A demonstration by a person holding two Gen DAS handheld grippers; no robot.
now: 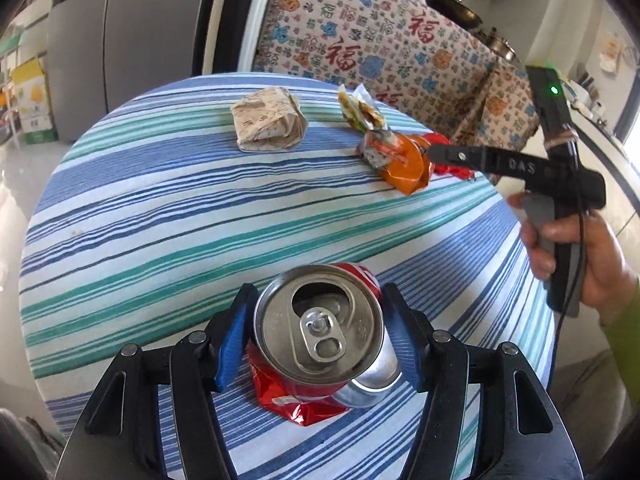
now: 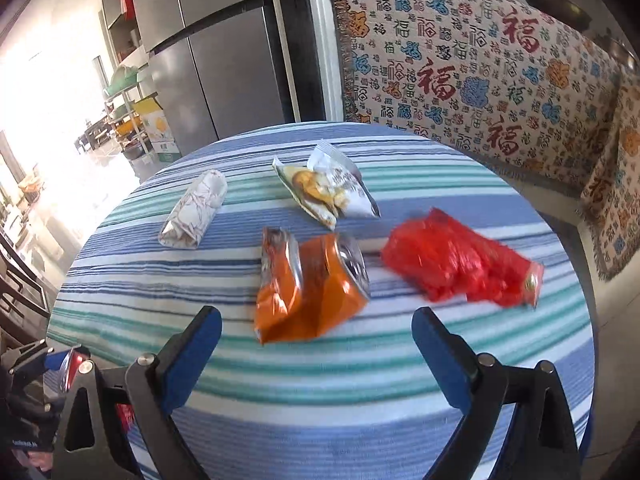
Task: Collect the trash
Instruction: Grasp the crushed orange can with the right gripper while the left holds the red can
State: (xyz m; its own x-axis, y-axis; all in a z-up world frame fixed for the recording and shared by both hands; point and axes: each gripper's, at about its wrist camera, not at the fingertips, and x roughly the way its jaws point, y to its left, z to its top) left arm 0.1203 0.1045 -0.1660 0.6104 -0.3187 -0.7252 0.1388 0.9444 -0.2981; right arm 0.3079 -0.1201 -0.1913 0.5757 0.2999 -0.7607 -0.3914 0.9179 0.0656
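My left gripper (image 1: pixel 320 332) is shut on a crushed red soda can (image 1: pixel 320 340), its blue pads pressing both sides, just above the striped tablecloth (image 1: pixel 160 220). My right gripper (image 2: pixel 316 344) is open and empty, hovering short of an orange snack bag (image 2: pixel 308 288). A red plastic bag (image 2: pixel 456 260) lies to its right, a white-green snack wrapper (image 2: pixel 328 188) behind it, and a folded paper wrapper (image 2: pixel 192 210) at the left. In the left wrist view the right gripper (image 1: pixel 436 152) hovers over the orange bag (image 1: pixel 404 160), beside the paper wrapper (image 1: pixel 268 124).
The round table (image 2: pixel 320 380) stands by a patterned cloth-covered counter (image 2: pixel 480 72) with pans on top. A steel fridge (image 2: pixel 216 48) is behind at the left. The table edge drops off on the right and left sides.
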